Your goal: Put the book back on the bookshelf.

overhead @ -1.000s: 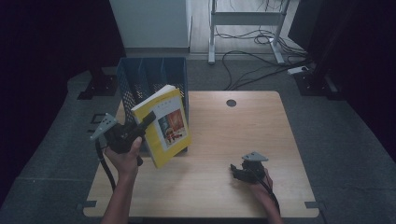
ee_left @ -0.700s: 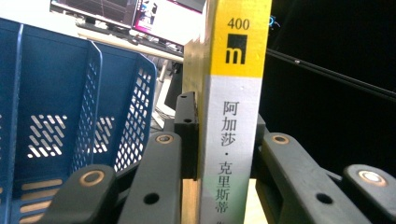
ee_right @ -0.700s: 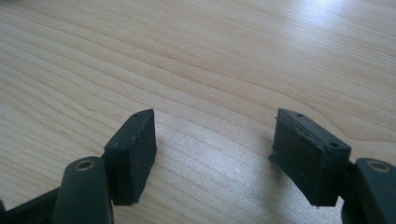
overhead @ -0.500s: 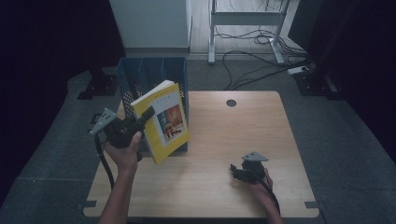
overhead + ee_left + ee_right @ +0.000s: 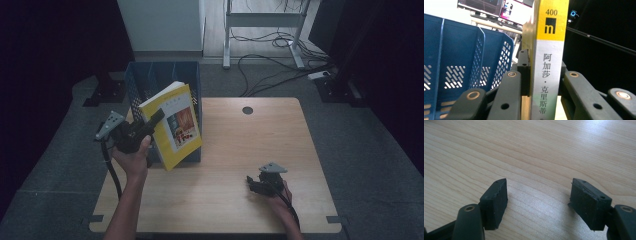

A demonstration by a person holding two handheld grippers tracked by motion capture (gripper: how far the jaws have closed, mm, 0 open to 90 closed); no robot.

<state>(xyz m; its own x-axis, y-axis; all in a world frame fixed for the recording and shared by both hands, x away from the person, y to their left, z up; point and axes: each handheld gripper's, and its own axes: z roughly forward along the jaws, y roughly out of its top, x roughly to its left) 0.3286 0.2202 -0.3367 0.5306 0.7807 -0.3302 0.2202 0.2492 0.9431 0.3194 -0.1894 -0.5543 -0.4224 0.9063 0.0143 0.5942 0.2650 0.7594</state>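
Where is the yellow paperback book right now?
High view, left side: the yellow paperback book is clamped in the left gripper, raised just before the blue slotted plastic file rack.

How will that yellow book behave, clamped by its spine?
The yellow book looks like a thin paperback, so probably light. The left claw pinches its spine, so the pages may fan or sag. Its glossy-looking cover might slip if tilted over the blue rack.

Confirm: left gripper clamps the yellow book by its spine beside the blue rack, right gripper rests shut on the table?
Not quite. The right gripper is open, its jaws apart over the bare table, as the right gripper view shows. The rest holds: the left gripper clamps the yellow book by its spine beside the blue rack.
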